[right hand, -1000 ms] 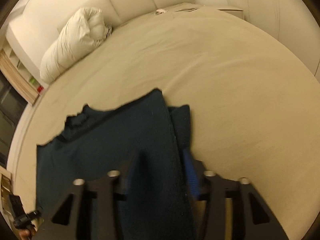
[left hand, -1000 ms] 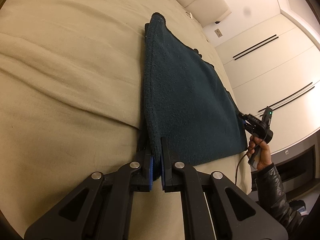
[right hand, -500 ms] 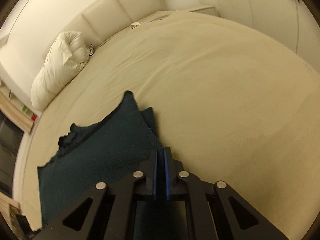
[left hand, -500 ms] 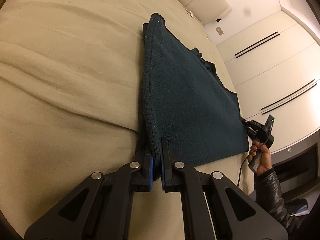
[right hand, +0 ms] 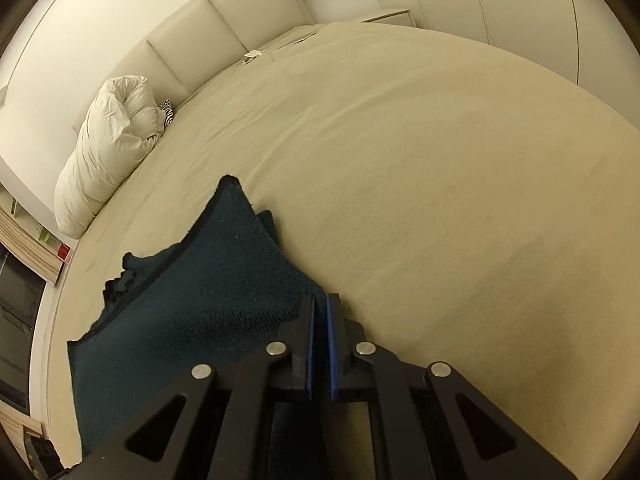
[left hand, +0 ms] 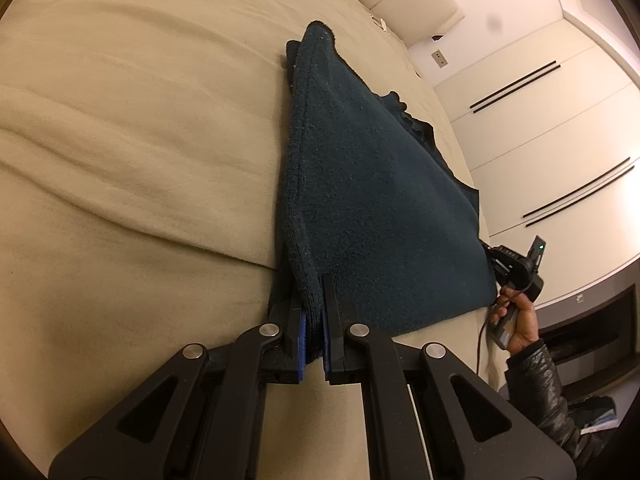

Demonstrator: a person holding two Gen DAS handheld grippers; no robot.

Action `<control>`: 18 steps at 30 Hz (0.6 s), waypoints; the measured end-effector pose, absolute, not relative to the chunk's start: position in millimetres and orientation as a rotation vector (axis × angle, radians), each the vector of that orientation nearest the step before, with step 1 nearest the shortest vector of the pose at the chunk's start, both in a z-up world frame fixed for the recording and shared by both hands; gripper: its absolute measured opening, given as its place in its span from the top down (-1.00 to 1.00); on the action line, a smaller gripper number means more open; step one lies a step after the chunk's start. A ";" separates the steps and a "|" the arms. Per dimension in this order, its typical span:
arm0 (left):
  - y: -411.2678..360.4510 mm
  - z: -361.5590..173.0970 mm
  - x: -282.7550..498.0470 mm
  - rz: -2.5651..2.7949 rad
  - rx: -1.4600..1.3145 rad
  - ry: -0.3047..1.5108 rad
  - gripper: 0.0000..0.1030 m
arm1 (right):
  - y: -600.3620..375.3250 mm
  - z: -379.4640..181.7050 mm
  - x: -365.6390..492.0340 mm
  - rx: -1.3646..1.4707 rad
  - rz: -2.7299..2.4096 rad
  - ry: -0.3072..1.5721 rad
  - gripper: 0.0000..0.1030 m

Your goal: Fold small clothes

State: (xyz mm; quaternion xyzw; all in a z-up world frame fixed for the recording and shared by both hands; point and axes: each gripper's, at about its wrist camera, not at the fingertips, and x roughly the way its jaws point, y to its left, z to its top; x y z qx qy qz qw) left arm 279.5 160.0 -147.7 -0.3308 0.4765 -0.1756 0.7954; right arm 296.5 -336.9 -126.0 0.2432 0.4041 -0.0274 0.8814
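Note:
A dark teal knit garment (left hand: 380,208) lies folded lengthwise on a beige bed (left hand: 120,140). My left gripper (left hand: 314,284) is shut on its near corner, with the knit edge pinched between the blue pads. At the garment's right corner in the left wrist view, a hand (left hand: 516,324) in a black sleeve holds the other gripper against the cloth. In the right wrist view, my right gripper (right hand: 320,304) is shut, its tips nipping the garment (right hand: 208,300) at its edge. The far corner of the garment points toward the headboard.
A rolled white duvet (right hand: 108,148) lies at the bed's left side by the padded headboard (right hand: 224,20). White wardrobe doors (left hand: 540,120) stand past the bed's far edge. Bare beige bedding (right hand: 440,180) stretches to the right of the garment.
The right gripper's jaws went from standing wide around the garment's edge to shut on it, and it rolled. In the left wrist view that gripper slid outward with the corner. The left gripper stayed put.

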 end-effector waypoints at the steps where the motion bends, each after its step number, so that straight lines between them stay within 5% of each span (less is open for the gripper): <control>1: 162.0 -148.1 279.4 -0.382 -0.724 1.023 0.91 | -337.3 -125.5 296.5 0.511 -0.047 0.842 0.88; 2: 163.6 -147.7 278.5 -0.386 -0.733 1.021 0.91 | -339.1 -123.2 294.5 0.528 -0.035 0.836 0.84; 4: 166.6 -144.3 275.3 -0.385 -0.740 1.016 0.90 | -342.1 -109.9 282.7 0.558 -0.021 0.804 0.41; 10: 173.9 -125.6 262.1 -0.325 -0.711 1.014 0.88 | -351.0 -82.7 234.0 0.576 -0.010 0.728 -0.14; 15: 180.1 -110.8 256.8 -0.278 -0.683 1.006 0.88 | -337.4 -103.7 224.7 0.527 0.064 0.856 -0.09; 18: 181.7 -107.5 253.1 -0.245 -0.678 1.017 0.88 | -321.1 -112.4 219.5 0.445 0.088 0.896 0.58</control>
